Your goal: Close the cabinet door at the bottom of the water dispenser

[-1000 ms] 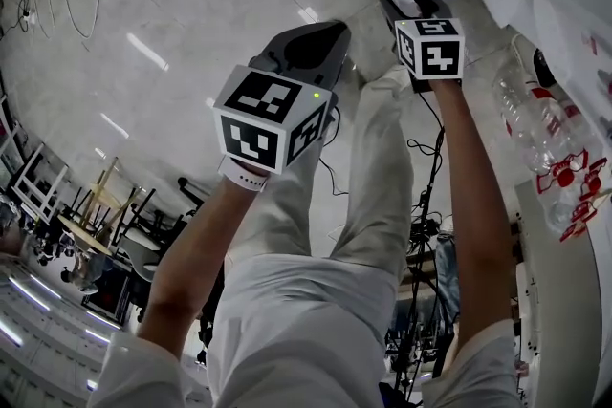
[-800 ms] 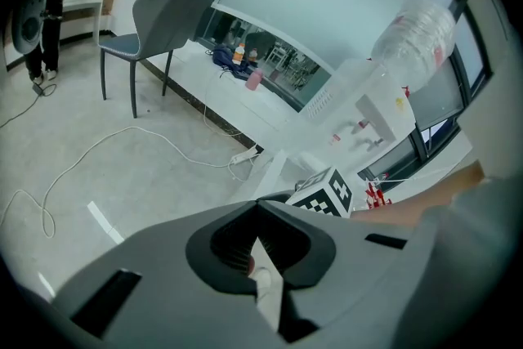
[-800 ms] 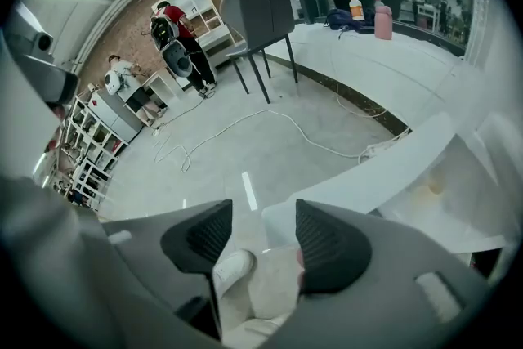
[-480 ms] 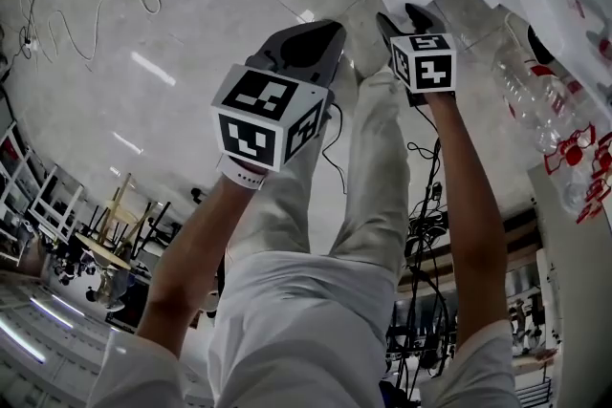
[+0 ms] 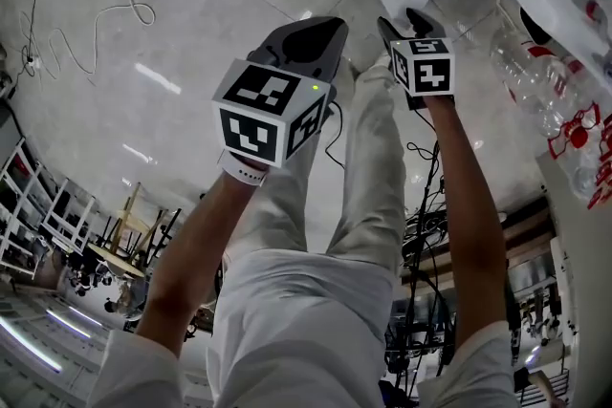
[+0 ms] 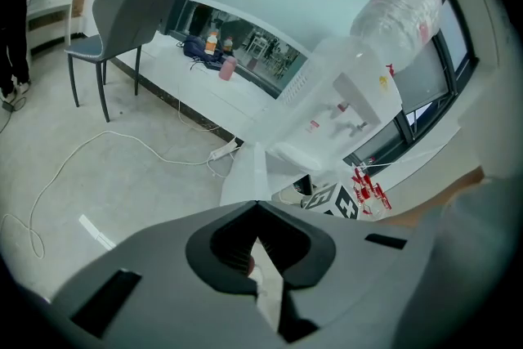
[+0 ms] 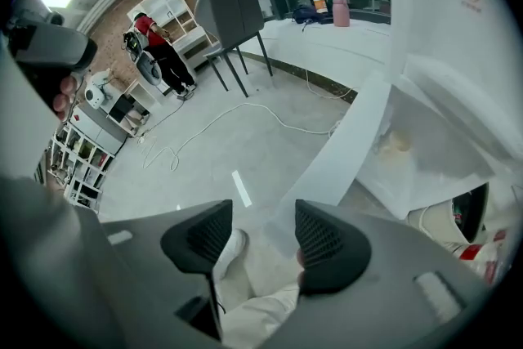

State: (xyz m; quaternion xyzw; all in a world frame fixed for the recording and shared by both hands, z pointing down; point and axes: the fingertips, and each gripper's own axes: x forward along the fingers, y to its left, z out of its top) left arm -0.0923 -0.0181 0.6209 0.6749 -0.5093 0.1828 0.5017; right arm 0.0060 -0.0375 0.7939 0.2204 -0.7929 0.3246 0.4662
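Jaws pressed together with nothing between on your left gripper (image 6: 256,204); jaws wide apart on your right gripper (image 7: 263,229), with the cabinet door (image 7: 347,147) showing in the gap.

Beyond your left jaw tips, well apart from them, stands the water dispenser (image 6: 347,106) with its bottle (image 6: 400,8) on top. Between your right jaws you see the free edge of the white door, nearer to the right jaw; I cannot tell if it touches. The door stands open. Past the right jaw, to the right of the door, is the open cabinet (image 7: 441,147).
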